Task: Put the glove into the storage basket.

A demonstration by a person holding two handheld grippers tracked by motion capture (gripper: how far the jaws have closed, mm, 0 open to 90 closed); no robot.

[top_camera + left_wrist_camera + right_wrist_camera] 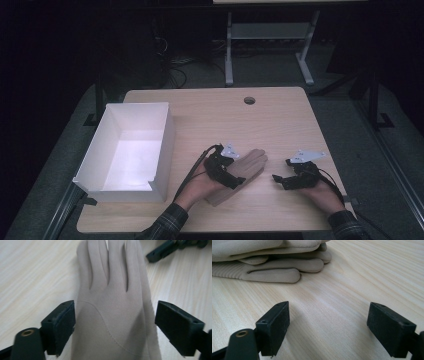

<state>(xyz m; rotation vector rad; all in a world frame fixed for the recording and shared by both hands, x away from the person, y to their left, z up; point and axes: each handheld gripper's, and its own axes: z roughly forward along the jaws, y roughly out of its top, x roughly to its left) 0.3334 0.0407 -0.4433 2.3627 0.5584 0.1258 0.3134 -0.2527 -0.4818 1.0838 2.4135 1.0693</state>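
Note:
A beige fabric glove (250,170) lies flat on the wooden table (280,125), fingers pointing toward the far right. My left gripper (235,171) sits over its wrist end. In the left gripper view the glove (112,302) runs between the two black jaws of the left gripper (115,325), which stand wide apart and open beside its edges. My right gripper (281,170) rests to the right of the glove, open over bare wood (328,327). The right gripper view shows beige glove fingers (274,265) in stacked layers at the upper left, apart from its jaws.
A white open box (162,145) stands on the left part of the table, with nothing visible inside. A round cable hole (249,100) sits near the table's far edge. The right gripper's jaw tip (162,250) shows beyond the glove's fingers. A dark floor with desk legs lies behind.

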